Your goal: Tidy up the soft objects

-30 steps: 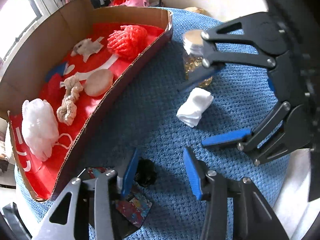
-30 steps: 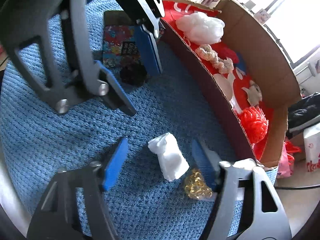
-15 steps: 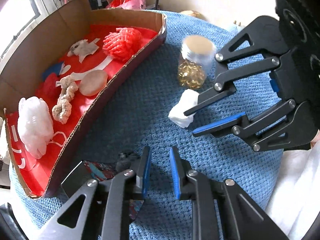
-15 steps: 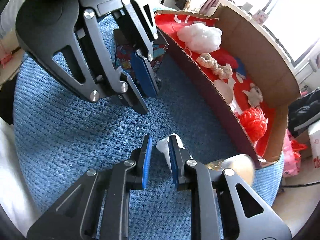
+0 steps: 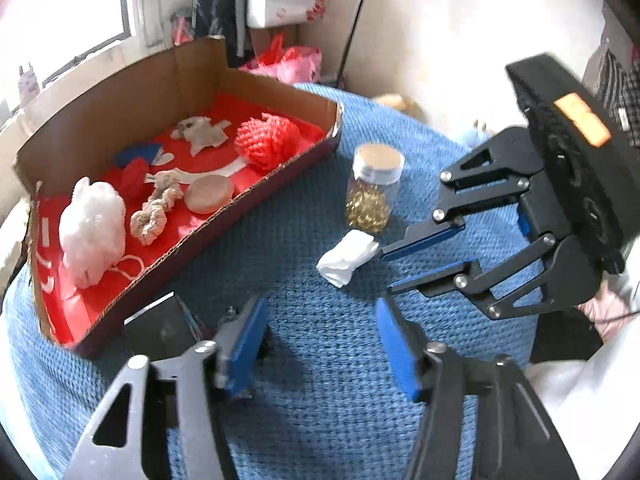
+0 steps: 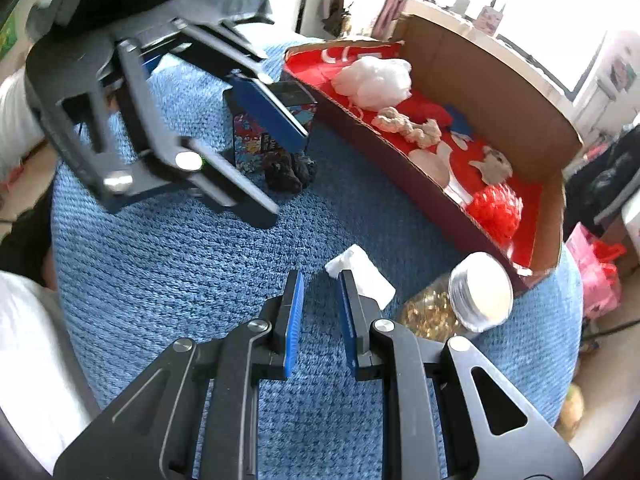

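Observation:
A white folded cloth (image 5: pixel 347 256) lies on the blue knitted surface, next to a glass jar. It also shows in the right wrist view (image 6: pixel 365 276), just beyond my right fingertips. My right gripper (image 6: pixel 319 312) is narrowly open and empty, close to the cloth. My left gripper (image 5: pixel 320 332) is wide open and empty above the surface. A small black soft lump (image 6: pixel 289 173) lies by a printed box. The cardboard box (image 5: pixel 120 92) with a red lining holds a white puff (image 5: pixel 93 229), a rope knot (image 5: pixel 155 213), a red mesh ball (image 5: pixel 267 141) and other soft things.
A glass jar of gold beads (image 5: pixel 372 192) with a silver lid stands beside the cloth. A dark printed box (image 6: pixel 272 128) stands near the cardboard box's end. The blue surface (image 5: pixel 328 408) drops off at its round edge. Pink bags lie behind.
My left gripper has opened wide and risen. My right gripper has opened slightly and drawn back, and its fingers no longer pinch the white cloth, which lies on the surface.

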`<state>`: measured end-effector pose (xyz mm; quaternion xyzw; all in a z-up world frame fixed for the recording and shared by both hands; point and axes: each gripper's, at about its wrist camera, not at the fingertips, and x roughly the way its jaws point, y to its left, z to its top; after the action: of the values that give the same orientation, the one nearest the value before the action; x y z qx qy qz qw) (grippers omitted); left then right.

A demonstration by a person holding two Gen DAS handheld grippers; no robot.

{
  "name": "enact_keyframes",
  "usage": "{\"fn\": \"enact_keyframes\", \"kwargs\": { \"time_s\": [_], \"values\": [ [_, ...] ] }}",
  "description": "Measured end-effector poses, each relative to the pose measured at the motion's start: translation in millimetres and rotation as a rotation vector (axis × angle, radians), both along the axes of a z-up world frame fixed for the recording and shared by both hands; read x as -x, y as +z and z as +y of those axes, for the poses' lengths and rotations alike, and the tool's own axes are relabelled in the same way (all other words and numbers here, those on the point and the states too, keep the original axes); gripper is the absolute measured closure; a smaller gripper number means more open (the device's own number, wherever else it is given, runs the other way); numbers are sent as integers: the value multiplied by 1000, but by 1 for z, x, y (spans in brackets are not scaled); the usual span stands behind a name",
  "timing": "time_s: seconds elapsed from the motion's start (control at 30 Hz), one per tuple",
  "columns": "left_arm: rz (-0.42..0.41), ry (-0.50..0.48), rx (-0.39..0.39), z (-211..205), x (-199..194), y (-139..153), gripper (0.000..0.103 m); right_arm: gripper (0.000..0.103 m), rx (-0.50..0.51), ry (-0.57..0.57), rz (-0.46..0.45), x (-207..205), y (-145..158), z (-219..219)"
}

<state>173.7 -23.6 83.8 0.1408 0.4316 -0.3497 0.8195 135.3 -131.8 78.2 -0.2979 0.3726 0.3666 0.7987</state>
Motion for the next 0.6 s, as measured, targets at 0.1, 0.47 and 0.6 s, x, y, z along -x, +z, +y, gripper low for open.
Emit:
{"fn": "enact_keyframes", "kwargs": {
  "time_s": [0.1, 0.47, 0.6],
  "values": [
    [-50, 48, 52, 5, 13, 4, 26, 84, -43, -39, 13, 1, 2, -9],
    [-240, 298, 117, 21, 63, 3, 11, 17, -247, -240, 18, 19, -3, -30],
    [-264, 364, 102, 30, 78, 4, 10, 17, -305, -298, 35, 14, -8, -31]
  ]
}}
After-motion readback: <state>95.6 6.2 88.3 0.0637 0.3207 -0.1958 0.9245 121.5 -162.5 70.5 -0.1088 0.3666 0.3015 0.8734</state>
